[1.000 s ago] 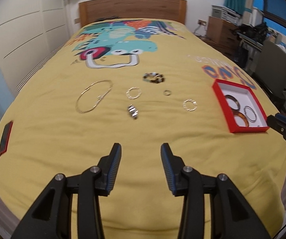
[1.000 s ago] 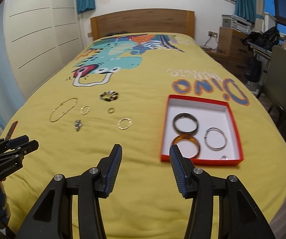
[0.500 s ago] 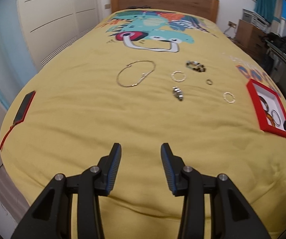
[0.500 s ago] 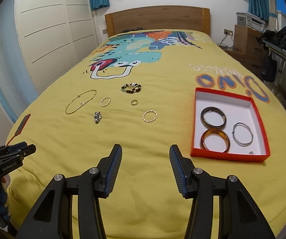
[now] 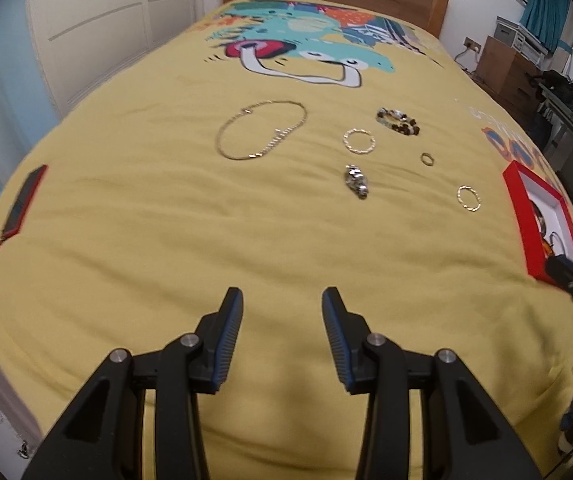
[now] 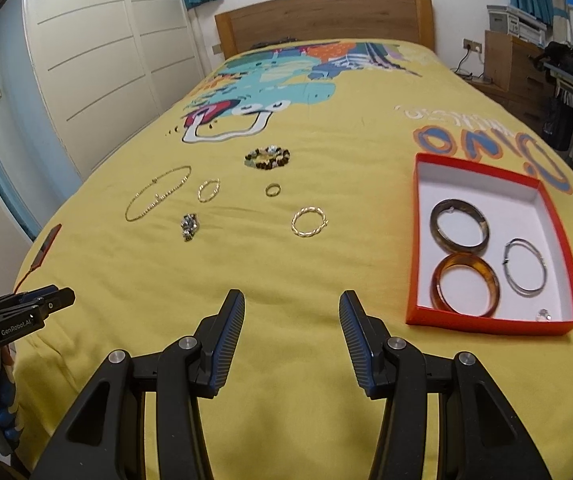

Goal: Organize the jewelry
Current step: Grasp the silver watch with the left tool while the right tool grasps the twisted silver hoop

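Bangles (image 6: 460, 229), three of them, lie in the red box (image 6: 418, 240); necklace (image 6: 157, 198), rings and bracelets wait on the bed (image 6: 286, 272). Both my jaws hang released, empty.

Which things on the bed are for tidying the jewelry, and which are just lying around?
For the job:
red box with three bangles
gold chain
beaded bracelet
two twisted gold hoops
small ring
silver clump

Just lying about:
flat red-edged thing at the bed's edge
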A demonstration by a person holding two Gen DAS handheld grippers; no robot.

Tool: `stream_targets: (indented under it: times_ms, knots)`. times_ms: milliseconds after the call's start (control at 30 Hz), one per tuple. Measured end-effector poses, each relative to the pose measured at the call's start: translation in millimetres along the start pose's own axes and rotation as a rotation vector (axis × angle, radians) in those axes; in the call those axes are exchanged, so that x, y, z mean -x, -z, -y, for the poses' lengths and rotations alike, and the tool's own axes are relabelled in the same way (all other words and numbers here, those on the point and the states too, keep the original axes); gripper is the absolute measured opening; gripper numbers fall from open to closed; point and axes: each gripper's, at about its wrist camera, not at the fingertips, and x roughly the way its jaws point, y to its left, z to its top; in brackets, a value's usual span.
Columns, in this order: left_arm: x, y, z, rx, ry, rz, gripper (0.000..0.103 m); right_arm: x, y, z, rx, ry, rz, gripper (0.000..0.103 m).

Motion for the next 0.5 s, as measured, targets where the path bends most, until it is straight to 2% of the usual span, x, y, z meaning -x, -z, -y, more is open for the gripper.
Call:
stream_targets:
  times_ms: [100,200,500]
  knots:
    - [-17.2,-14.1,9.3,-0.007,0.029,-0.017,0.039,-20.8,-7.7,3.4,0.009,-0.014,-0.025,0.051]
    - [-38.9,-32.0,20.0,-0.008,0.062,-0.036,0.039,-42.2,-16.2,5.0,0.020,-0.024,-0.046,0.058]
    - [-98.6,-79.6,51.1,-0.030,0.123,-0.049,0.039,-111.7,-42.4,18.7,0.009,-0.029,-0.093,0.058]
